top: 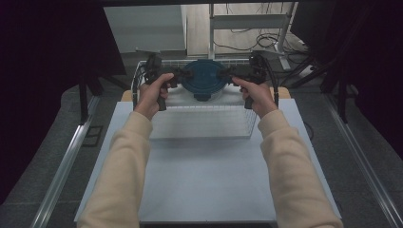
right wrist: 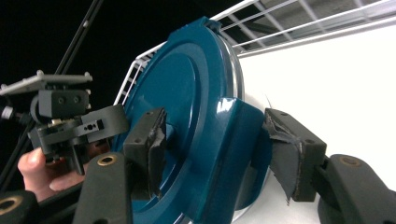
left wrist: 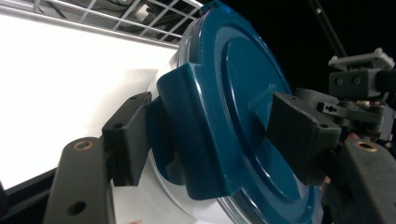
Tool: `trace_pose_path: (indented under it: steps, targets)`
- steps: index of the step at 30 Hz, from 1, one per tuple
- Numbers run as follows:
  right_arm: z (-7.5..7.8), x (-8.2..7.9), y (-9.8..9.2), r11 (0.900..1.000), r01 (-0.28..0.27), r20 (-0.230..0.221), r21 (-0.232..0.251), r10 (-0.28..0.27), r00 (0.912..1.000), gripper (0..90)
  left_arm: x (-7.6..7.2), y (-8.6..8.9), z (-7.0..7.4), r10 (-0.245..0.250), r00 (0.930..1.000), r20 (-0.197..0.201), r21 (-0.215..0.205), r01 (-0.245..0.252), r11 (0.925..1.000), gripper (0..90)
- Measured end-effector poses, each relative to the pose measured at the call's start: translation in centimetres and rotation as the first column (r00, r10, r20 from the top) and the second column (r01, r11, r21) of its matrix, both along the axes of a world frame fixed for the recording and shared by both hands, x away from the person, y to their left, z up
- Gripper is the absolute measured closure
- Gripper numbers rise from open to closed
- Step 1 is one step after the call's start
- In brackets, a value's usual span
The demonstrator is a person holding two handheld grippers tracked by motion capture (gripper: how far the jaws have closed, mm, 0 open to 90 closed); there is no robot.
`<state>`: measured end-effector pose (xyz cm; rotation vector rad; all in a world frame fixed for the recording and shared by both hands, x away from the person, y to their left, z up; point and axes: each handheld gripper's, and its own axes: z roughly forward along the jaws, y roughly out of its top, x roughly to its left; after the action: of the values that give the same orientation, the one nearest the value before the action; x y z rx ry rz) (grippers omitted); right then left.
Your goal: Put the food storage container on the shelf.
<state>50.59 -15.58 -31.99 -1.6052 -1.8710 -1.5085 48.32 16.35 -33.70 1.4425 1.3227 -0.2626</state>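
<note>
A round clear container with a dark blue lid (top: 204, 80) sits at the far end of a white wire basket (top: 142, 76); whether it rests on the basket floor is hidden. My left gripper (top: 187, 74) straddles the lid's left side latch (left wrist: 196, 135). Its jaws stand open, one pad (left wrist: 126, 135) by the latch's outer face and the other just above the lid top. My right gripper (top: 223, 73) is shut on the opposite latch (right wrist: 238, 149), one pad (right wrist: 149, 144) on the lid top and the other against the latch's outer face.
The basket stands at the far edge of a pale blue table (top: 204, 180), with its front wall (top: 204, 135) between the container and the person. Dark stands and cables lie on the floor beyond and to the right. Both cream-sleeved forearms reach over the table.
</note>
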Motion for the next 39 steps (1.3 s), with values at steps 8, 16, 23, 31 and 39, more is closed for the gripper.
trace_pose_path:
  steps: [8,16,23,31,39]
  targets:
    - [0.4,-0.7,0.7,0.998,0.058,0.048,-0.019,-0.057,0.9972,14.6,-0.4,0.2,0.0,0.024,0.9981,0.057,0.029,-0.026,0.9992,18.1]
    - [2.5,-3.9,0.9,0.978,0.141,0.227,-0.155,-0.104,0.9682,8.9,-3.3,1.0,0.3,0.055,0.9879,0.145,0.120,-0.072,0.9901,10.3]
    - [3.3,-7.8,-0.7,0.960,0.084,0.342,-0.266,0.012,0.9398,9.0,-7.4,2.7,0.4,0.037,0.9703,0.239,0.145,-0.074,0.9867,13.7]
    - [1.1,-12.3,-2.2,0.939,0.011,0.387,-0.344,0.131,0.9126,10.2,-12.7,3.2,-0.8,-0.015,0.9543,0.299,0.167,-0.037,0.9853,16.9]
    - [-3.0,-17.4,-5.1,0.937,0.016,0.418,-0.350,0.141,0.8974,11.5,-18.4,2.4,-3.4,-0.105,0.9465,0.305,0.221,0.037,0.9745,17.4]
